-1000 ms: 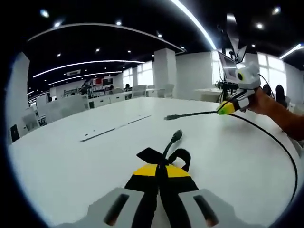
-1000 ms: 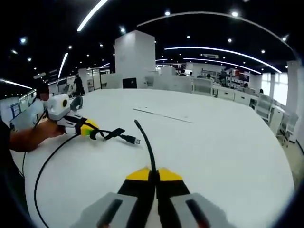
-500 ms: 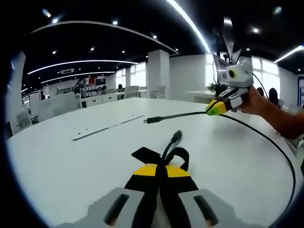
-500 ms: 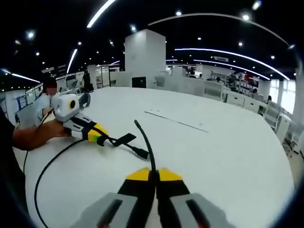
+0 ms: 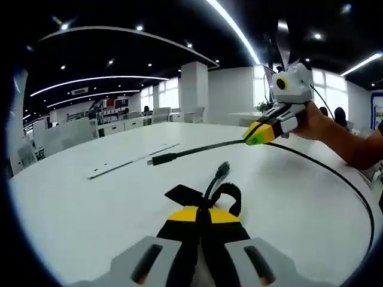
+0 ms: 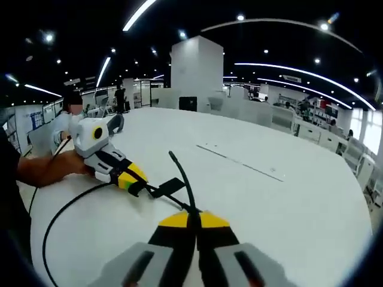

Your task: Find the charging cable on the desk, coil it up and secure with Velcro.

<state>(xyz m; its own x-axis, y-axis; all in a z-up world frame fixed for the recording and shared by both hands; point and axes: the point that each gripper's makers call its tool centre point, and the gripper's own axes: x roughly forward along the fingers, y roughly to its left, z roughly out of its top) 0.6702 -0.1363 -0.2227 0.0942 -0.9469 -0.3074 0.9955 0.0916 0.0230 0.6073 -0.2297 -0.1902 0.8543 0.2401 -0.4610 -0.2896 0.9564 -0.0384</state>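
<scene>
The left gripper [image 5: 201,214] is pinching the charging cable [image 5: 326,169] just behind one plug, beside the Velcro strap [image 5: 187,195], its jaws pressed together on the cord low over the white desk [image 5: 90,209]. The right gripper [image 6: 192,222] is clamping the same cable a little way back from the other plug [image 5: 163,159], which is sticking out in the air past the left gripper's plug. Between the two holds the cord is sweeping in one wide slack loop across the desk, on the person's side of the left gripper. The main risk is that loop: it is lying loose and uncontrolled, so as the ends are brought together it may twist or drag off the desk edge rather than form neat turns. The strap is flapping free near the left gripper's tips and could catch on the passing cord or fold onto itself. Either thin hold could also slip if the cord is pulled taut.
</scene>
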